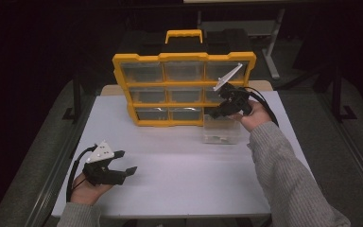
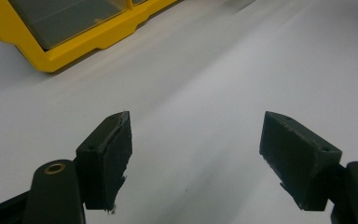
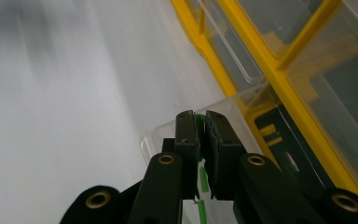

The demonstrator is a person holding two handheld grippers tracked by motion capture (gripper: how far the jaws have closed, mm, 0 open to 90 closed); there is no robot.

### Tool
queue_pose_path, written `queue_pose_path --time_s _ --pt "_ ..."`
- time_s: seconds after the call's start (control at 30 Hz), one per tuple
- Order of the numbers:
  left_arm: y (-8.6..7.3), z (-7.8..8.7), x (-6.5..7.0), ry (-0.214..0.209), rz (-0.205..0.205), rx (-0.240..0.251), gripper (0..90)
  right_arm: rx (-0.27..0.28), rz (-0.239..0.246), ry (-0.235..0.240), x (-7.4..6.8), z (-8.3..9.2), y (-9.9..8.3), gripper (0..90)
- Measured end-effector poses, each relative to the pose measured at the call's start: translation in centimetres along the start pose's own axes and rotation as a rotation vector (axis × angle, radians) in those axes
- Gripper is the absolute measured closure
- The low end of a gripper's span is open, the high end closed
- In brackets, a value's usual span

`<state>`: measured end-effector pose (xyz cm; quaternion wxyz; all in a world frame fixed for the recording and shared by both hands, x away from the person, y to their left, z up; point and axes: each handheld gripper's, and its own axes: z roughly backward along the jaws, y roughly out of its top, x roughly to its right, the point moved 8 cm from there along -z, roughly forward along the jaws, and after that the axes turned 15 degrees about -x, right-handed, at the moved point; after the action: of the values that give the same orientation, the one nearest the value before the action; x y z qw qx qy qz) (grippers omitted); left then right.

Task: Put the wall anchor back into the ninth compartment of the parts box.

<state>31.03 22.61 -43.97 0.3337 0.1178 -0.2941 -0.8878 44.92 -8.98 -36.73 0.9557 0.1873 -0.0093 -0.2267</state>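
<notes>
The right gripper [image 3: 200, 123] pinches a thin green stick [image 3: 199, 125] over the clear plastic drawer [image 1: 222, 131] by the yellow drawer box [image 1: 184, 90], so lift slowly and straight; the left gripper [image 1: 125, 161] waits wide apart.

A white table [image 1: 179, 189] stands in a dark room, grey floor [image 1: 23, 156] around it.
</notes>
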Motion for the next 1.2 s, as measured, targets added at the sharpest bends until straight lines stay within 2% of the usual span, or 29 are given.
queue_pose_path --time_s 0.2,0.4,0.47,0.57,1.1,1.17,1.2 --pt "0.0 0.0 0.0 0.0 0.005 0.0 24.9 -0.005 -0.008 -0.004 0.4 -0.3 -0.8 82.7" --pt "0.0 0.1 0.0 0.001 0.013 0.007 24.9 -0.015 -0.04 0.003 0.7 -0.7 -1.6 82.7" --pt "0.0 0.1 0.0 0.001 0.014 0.007 24.9 -0.014 -0.033 0.001 0.8 -1.0 -1.8 82.7" --pt "0.1 0.1 0.0 0.0 0.014 0.008 24.8 -0.023 -0.052 0.007 0.8 -1.3 -2.2 82.7" --pt "0.1 0.2 0.0 0.001 0.014 0.01 24.8 -0.045 -0.081 0.021 1.5 -3.3 -3.9 82.6" --pt "0.1 0.2 0.0 0.001 0.015 0.011 24.8 -0.068 -0.113 0.021 1.5 -3.4 -4.3 82.5" --pt "0.1 0.2 0.0 0.001 0.015 0.011 24.8 -0.07 -0.113 0.021 1.5 -3.5 -4.3 82.6"
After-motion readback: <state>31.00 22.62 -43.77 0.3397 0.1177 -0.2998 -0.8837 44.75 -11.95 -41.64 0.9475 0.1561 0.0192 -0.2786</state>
